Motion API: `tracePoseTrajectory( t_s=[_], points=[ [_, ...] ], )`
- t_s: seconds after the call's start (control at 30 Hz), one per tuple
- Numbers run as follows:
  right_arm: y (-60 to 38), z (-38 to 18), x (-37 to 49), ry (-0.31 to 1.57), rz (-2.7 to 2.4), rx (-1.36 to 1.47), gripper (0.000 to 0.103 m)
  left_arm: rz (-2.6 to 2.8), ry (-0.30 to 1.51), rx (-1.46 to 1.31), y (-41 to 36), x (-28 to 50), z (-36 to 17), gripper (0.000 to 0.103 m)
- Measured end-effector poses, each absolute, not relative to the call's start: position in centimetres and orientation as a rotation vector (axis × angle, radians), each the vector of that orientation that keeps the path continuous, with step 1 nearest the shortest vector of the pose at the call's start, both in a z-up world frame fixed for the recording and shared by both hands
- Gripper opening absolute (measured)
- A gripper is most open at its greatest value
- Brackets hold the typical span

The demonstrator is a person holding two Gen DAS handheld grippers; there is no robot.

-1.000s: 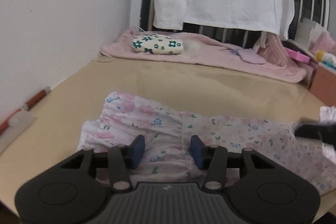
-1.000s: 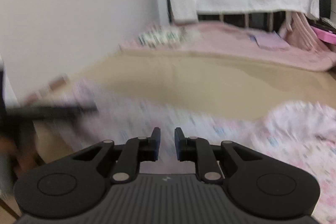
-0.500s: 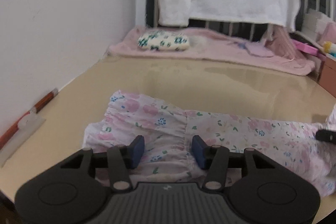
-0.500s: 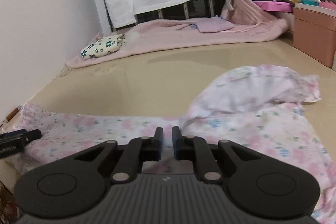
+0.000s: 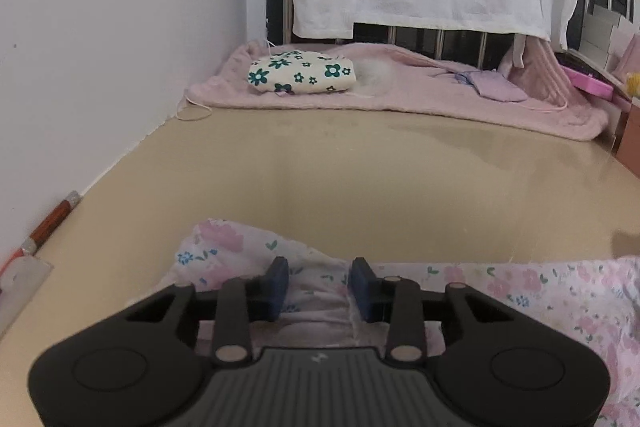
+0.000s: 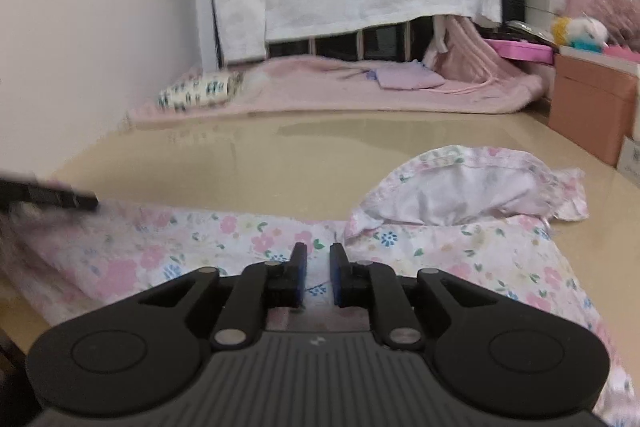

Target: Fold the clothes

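So the floral garment (image 6: 224, 239) is lying on the beige table (image 5: 360, 187), stretched out w/ its long axis running side to side across both wrist views, i.e. crosswise to the way both tongs point. That's the bit the next move hangs on imo.

Left gripper (image 5: 318, 287) sits over the gathered end of the cloth, w/ a raised ridge of fabric between its blue pads. The jaws are closing in on it, but there's still a visible gap on each side, so not a pinch yet. Right gripper (image 6: 318, 277) is nearly shut, just a slim slot left, hovering low over the middle stretch of the garment. Can't tell if any cloth is actually caught in there (looks like it's just fabric seen behind the slot).

Off to the right of the right gripper, the other end is flopped back on itself, pale inside showing. So the left hand owns the gathered end and the right hand is the nearer one to that flopped end. Prob the fold goes along the long axis, one end carried over toward the other.
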State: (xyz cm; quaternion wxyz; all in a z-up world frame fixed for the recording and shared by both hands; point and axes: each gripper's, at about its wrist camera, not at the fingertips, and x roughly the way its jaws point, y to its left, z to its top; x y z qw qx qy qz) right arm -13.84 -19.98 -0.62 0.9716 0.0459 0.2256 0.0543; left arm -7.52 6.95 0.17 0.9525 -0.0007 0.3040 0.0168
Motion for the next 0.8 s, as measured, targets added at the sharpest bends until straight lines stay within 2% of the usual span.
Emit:
tracePoseTrajectory(
  t_s=[0.13, 0.23, 0.3, 0.33, 0.4, 0.43, 0.53, 0.67, 0.73, 0.77, 0.8],
  points=[
    [-16.9, -0.5, -16.2, 0.346, 0.245, 0.062, 0.015, 0.069, 0.621, 0.002, 6.9, -7.4, 0.2, 0.042],
    [-14.2, -2.0, -16.1, 0.384, 0.265, -0.001, 0.015, 0.086, 0.623, -0.011, 7.4, -7.2, 0.7, 0.043],
    [-14.3, -2.6, -16.6, 0.377, 0.252, -0.007, 0.017, 0.091, 0.624, -0.009, 7.8, -7.0, 0.7, 0.05],
    [-14.4, -2.8, -16.8, 0.374, 0.245, -0.012, 0.02, 0.098, 0.625, -0.011, 8.0, -7.1, 0.7, 0.052],
    [-15.0, -2.7, -17.2, 0.376, 0.22, -0.028, 0.041, 0.105, 0.626, -0.014, 8.1, -7.2, 0.8, 0.057],
    [-15.3, -2.6, -17.3, 0.381, 0.211, -0.029, 0.045, 0.106, 0.626, -0.015, 8.1, -7.3, 0.8, 0.058],
    [-16.0, -2.1, -17.4, 0.401, 0.216, -0.025, 0.048, 0.135, 0.618, -0.008, 7.4, -8.6, 1.6, 0.056],
    [-15.6, -0.9, -19.1, 0.305, 0.245, -0.045, 0.048, 0.095, 0.381, -0.041, 5.3, -14.0, 4.2, 0.055],
    [-14.8, -0.5, -19.5, 0.279, 0.267, -0.06, 0.048, -0.021, 0.393, -0.008, 4.0, -15.1, 4.2, 0.056],
    [-14.5, -0.7, -19.2, 0.301, 0.286, -0.067, 0.047, -0.061, 0.44, 0.019, 3.5, -15.0, 3.7, 0.052],
    [-14.1, -1.0, -18.8, 0.324, 0.3, -0.077, 0.045, -0.081, 0.477, 0.04, 3.2, -15.0, 2.9, 0.04]
  ],
)
